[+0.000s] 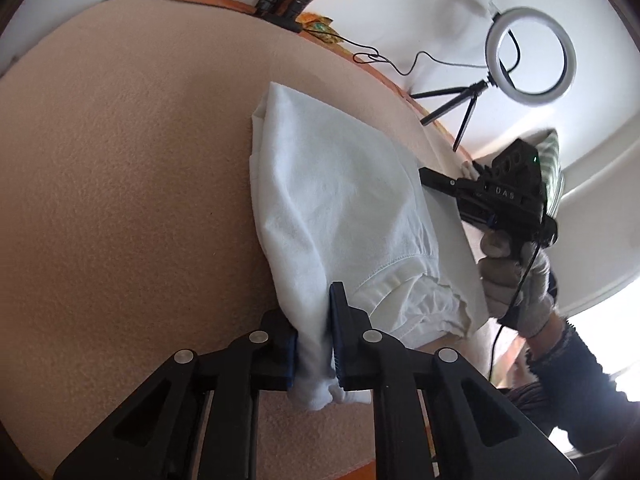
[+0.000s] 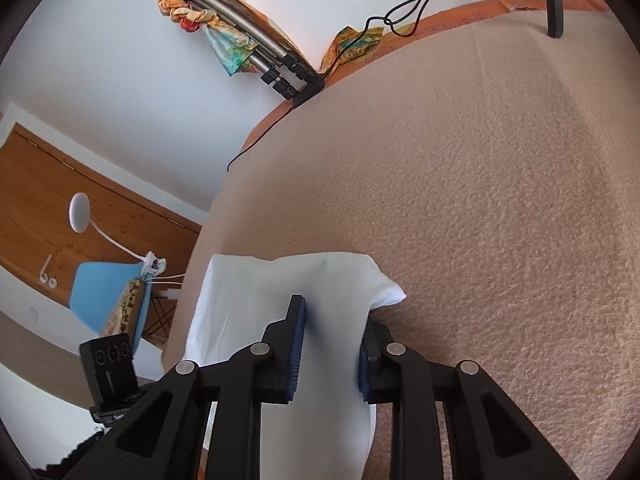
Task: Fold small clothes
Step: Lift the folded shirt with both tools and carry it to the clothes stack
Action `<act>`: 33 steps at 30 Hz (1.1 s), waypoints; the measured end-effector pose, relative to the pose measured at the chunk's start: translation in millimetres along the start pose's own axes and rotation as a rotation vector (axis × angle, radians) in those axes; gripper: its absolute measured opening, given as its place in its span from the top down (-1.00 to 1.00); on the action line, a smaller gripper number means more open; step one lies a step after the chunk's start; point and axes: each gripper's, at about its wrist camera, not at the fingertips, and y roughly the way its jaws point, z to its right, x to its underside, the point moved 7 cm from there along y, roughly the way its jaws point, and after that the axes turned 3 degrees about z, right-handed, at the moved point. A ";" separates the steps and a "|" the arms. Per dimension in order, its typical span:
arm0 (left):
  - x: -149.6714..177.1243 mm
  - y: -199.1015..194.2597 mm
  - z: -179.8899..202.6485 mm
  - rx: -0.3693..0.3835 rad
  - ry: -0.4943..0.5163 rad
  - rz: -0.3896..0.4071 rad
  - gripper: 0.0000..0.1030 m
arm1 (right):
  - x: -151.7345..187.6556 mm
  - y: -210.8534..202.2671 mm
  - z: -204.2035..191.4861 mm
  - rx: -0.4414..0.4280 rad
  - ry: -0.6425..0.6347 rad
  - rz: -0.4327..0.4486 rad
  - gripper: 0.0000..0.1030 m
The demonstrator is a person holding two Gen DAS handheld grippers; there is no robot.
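Garment: white cotton garment (image 1: 340, 200) lay part-folded on the beige blanket (image 1: 120, 180) | Left gripper (image 1: 314, 340): my jaws pinched a bunched hem corner | Right gripper (image 2: 330, 344): jaws closed on its far end | Handling: light, limp, non-slip; best gripped at corners.
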 end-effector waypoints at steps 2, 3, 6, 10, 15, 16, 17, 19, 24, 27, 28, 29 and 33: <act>0.2 1.3 9.7 -0.071 0.104 0.012 0.79 | 0.5 0.4 -4.2 0.060 -0.042 0.001 0.72; 1.0 1.9 15.1 -0.108 0.167 0.018 0.80 | 0.7 0.7 -6.3 0.094 -0.069 0.001 0.78; 4.0 3.2 27.5 -0.203 0.326 0.038 0.81 | 2.2 0.1 -15.9 0.193 -0.164 0.004 0.86; 5.7 -0.3 34.0 -0.242 0.405 0.068 0.82 | 3.9 -0.8 -27.5 0.304 -0.271 0.015 0.90; 2.8 -10.6 45.7 -0.247 0.455 0.120 0.83 | 0.9 -9.9 -41.8 0.374 -0.346 0.053 0.93; 2.2 -12.4 47.8 -0.246 0.459 0.129 0.83 | 0.2 -12.8 -45.4 0.376 -0.355 0.061 0.93; 1.9 -13.7 51.2 -0.243 0.466 0.137 0.83 | -0.6 -15.8 -48.6 0.380 -0.362 0.070 0.93; -0.2 -16.3 60.8 -0.234 0.478 0.155 0.83 | -1.2 -21.9 -55.9 0.400 -0.387 0.084 0.93; -5.2 -24.4 82.7 -0.189 0.501 0.194 0.84 | 0.0 -38.5 -77.4 0.420 -0.441 0.121 0.93; -6.7 -25.3 94.5 -0.160 0.509 0.204 0.84 | -0.9 -53.7 -87.3 0.418 -0.446 0.151 0.93; -7.2 -25.1 97.9 -0.147 0.508 0.204 0.84 | -1.7 -60.5 -89.7 0.417 -0.445 0.163 0.94; -7.8 -24.6 101.3 -0.138 0.508 0.206 0.84 | -2.8 -67.0 -91.8 0.417 -0.445 0.176 0.94; -6.1 -22.2 118.0 -0.110 0.525 0.224 0.84 | -5.2 -92.0 -96.2 0.425 -0.450 0.217 0.94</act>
